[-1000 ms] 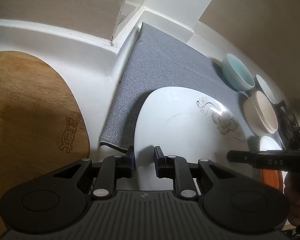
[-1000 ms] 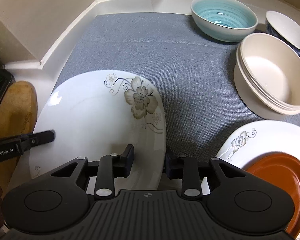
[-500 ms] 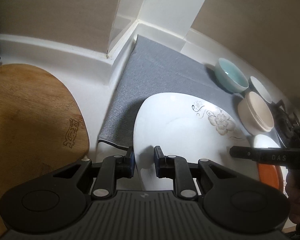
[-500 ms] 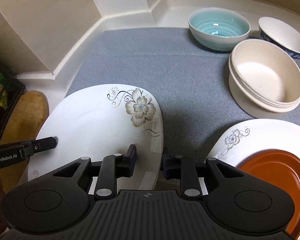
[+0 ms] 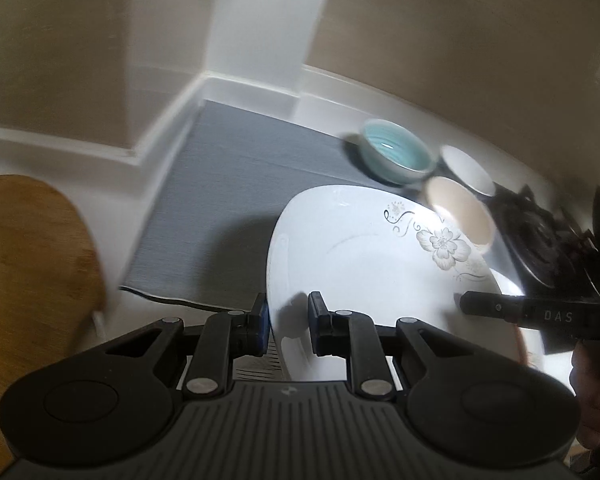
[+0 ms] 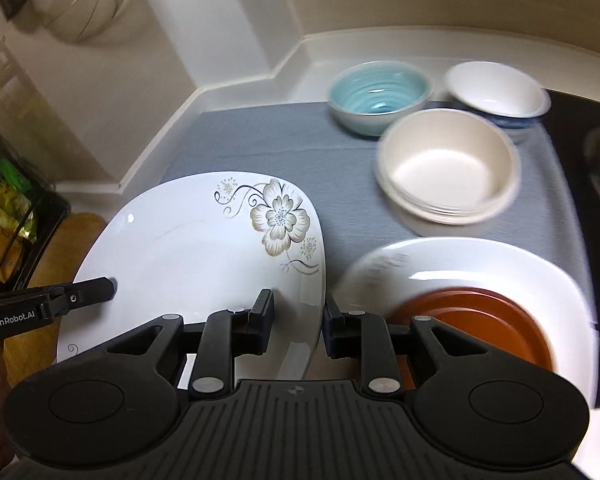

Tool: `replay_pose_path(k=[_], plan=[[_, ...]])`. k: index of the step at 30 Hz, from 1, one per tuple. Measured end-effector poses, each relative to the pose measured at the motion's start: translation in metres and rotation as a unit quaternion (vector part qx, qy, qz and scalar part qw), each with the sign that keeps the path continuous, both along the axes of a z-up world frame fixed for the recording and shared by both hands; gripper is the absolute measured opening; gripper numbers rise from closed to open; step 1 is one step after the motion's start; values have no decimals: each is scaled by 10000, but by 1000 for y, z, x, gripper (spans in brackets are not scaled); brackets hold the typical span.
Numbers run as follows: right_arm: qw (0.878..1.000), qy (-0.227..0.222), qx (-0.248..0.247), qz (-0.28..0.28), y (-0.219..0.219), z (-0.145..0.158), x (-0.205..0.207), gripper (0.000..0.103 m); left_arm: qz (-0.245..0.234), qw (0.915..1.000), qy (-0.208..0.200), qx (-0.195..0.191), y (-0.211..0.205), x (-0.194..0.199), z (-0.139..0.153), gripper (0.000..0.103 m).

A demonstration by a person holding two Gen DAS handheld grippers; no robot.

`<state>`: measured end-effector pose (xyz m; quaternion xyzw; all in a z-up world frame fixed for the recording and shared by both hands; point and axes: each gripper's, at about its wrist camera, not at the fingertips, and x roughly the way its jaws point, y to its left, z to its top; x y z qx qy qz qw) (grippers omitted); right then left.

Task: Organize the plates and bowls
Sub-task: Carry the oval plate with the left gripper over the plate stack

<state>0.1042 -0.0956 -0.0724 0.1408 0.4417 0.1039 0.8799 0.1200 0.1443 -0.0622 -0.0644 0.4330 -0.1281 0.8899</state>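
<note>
The big white flowered plate (image 6: 188, 256) has come up off the grey mat (image 6: 340, 152) since a second ago: then it lay low on the cloth, now its shadow falls clear beneath it and both views blur with the swing, so the two hands are carrying it between them. The left gripper (image 5: 287, 326) is clamped narrow on the plate's left rim, one pad under and one on top, and the right gripper (image 6: 297, 326) pinches the right rim the same way, a touch tighter than a second ago. I take this to mean the lift is done and the plate is on its way to a stack, most likely the second flowered plate (image 6: 480, 260) just to its right, which matches it. What stands in the way is the orange plate (image 6: 496, 320) sitting on that second plate; setting the big one down there would bury the smaller, so I would expect trouble with the order. Further back on the mat stand the stacked cream bowls (image 6: 448, 168), near the plate's far corner, then the teal bowl (image 6: 380, 92) and a white bowl with a blue outside (image 6: 500, 92). A wooden board (image 5: 32, 260) lies off to the left, and a dark stove (image 5: 552, 240) sits past the bowls on the right
</note>
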Motion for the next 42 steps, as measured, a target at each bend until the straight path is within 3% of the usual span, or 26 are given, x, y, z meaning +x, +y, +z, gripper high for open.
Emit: replay_pose_path(k=[9,18,32,42], plan=[[9981,65,45,-610,-77,1,-42,27,-561,9984,72,29,-74,-9,-9,21],[9950,209,-46,-973,-129,-14,-64,27,-715,9970,277,59,-126,-15,-29,22],[9947,374,-5,-962,-148,-30,-64,27,-572,9976,301,245,-149,-14,-44,25],[9950,464,54,-888,-149,-33,-59,25,-463,9964,185,681,-160,-16,-49,29]])
